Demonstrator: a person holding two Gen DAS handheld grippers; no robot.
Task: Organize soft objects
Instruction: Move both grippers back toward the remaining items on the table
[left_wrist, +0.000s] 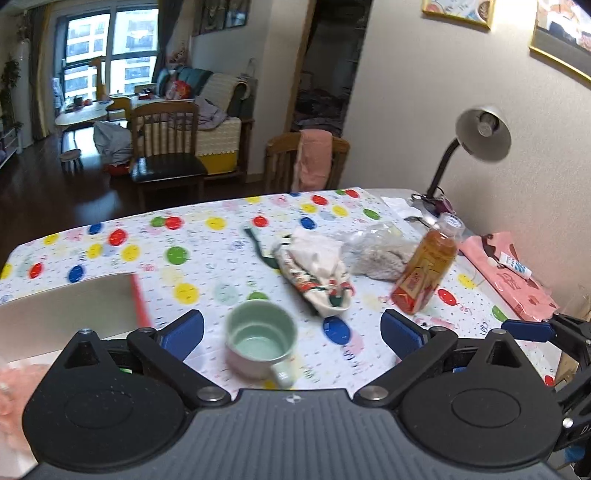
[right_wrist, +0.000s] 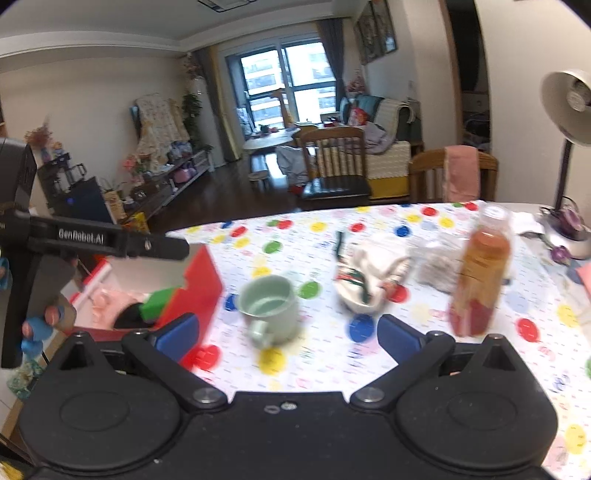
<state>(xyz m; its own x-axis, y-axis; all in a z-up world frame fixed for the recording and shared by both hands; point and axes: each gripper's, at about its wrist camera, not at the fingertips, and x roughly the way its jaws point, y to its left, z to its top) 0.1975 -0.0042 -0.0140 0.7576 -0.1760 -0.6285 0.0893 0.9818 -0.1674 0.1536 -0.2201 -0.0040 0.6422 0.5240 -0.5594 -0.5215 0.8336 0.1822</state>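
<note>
Both grippers hover low over the polka-dot tablecloth (left_wrist: 221, 266), pointing across the table. The left gripper (left_wrist: 291, 328) is spread wide and empty, the pale green ceramic mug (left_wrist: 260, 338) lying between its blue pads without touching. The right gripper (right_wrist: 288, 332) is likewise released, holding nothing. The crumpled white and red-green patterned cloth (left_wrist: 317, 273) lies mid-frame, beside the amber drink bottle (left_wrist: 428, 262). Only the right view shows inside the red-sided box (right_wrist: 192, 288) (pink fabric there, lower left).

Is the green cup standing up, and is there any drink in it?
The pale green ceramic mug stands upright on the spotted tablecloth, mouth upward. It looks empty: both wrist views show its bare bottom inside.
</note>
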